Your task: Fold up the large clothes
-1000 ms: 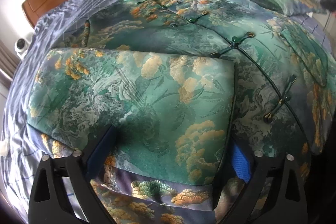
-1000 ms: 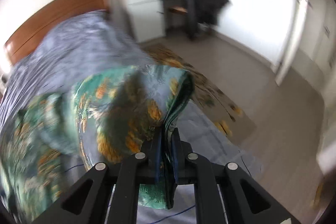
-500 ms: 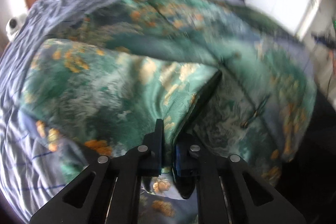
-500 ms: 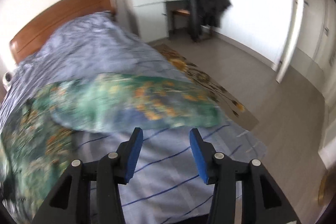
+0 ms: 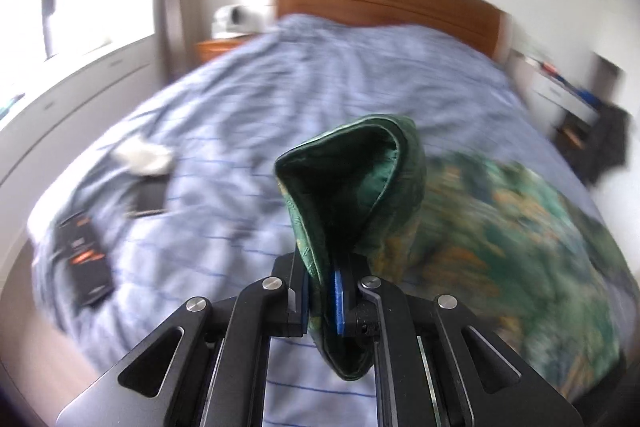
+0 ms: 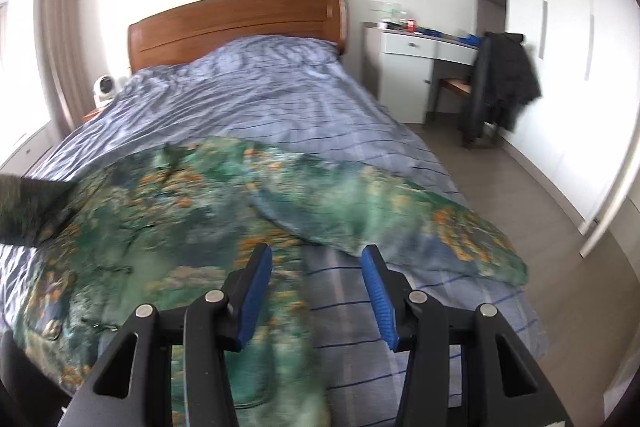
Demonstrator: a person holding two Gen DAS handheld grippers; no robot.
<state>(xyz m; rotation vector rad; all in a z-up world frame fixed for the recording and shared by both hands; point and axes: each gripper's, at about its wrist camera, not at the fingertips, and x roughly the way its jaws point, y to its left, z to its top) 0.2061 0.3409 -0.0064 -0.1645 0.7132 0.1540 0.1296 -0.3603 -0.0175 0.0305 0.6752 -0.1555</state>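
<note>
A large green garment with orange and blue floral print [image 6: 192,227] lies spread on the bed. One part of it [image 6: 400,223] stretches right toward the bed's edge. My left gripper [image 5: 322,301] is shut on a lifted fold of the garment [image 5: 352,187], held above the bed; the rest of it [image 5: 520,227] lies blurred to the right. My right gripper [image 6: 318,291] is open and empty, hovering over the garment's near edge and the striped cover.
The bed has a blue striped cover [image 6: 280,99] and a wooden headboard [image 6: 236,19]. Dark flat objects [image 5: 84,259] and a white item [image 5: 142,157] lie on its left side. A white desk [image 6: 416,67] and a chair with a dark coat [image 6: 504,83] stand right.
My left gripper closed on the garment's folded part and lifted it, swinging toward the left side of the bed. My right gripper let go of its part, opened and drew back.
</note>
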